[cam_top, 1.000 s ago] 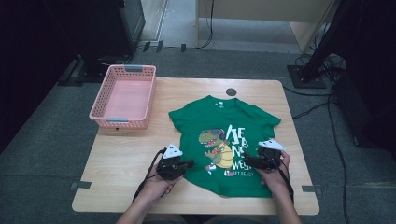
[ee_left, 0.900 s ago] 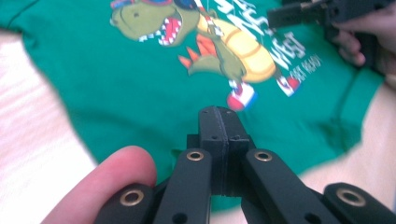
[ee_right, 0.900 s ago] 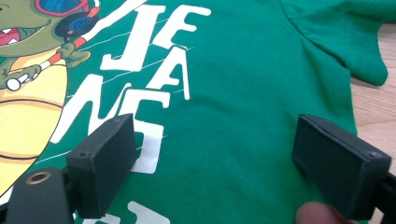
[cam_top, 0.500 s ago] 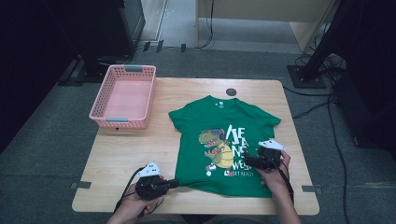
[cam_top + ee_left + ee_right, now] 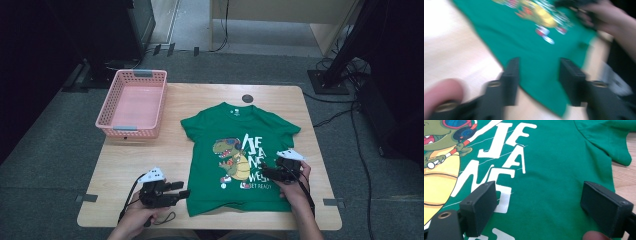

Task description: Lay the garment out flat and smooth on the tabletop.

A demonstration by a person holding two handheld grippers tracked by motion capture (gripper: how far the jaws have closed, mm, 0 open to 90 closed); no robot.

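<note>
A green T-shirt [image 5: 240, 150] with a dinosaur print lies flat on the wooden table [image 5: 145, 160]. My left gripper [image 5: 181, 190] lies level beside the shirt's near left corner and points at it. Its jaws have just been opening and stand apart. In the blurred left gripper view the left gripper [image 5: 540, 62] has the shirt [image 5: 534, 37] lying under the gap, with nothing pinched. My right gripper [image 5: 263, 172] hovers over the shirt's lower right part. In the right gripper view the right gripper [image 5: 540, 187] is wide open above the shirt's white lettering [image 5: 506, 165].
A pink plastic basket [image 5: 132, 127] stands at the table's far left corner. A small dark round disc [image 5: 247, 98] sits on the table beyond the shirt's collar. Bare wood lies between the basket and the shirt. Cables run on the floor at the right.
The left gripper has drawn back from the shirt's left edge toward the near table edge, and its jaws have opened. The right gripper has stayed put.
</note>
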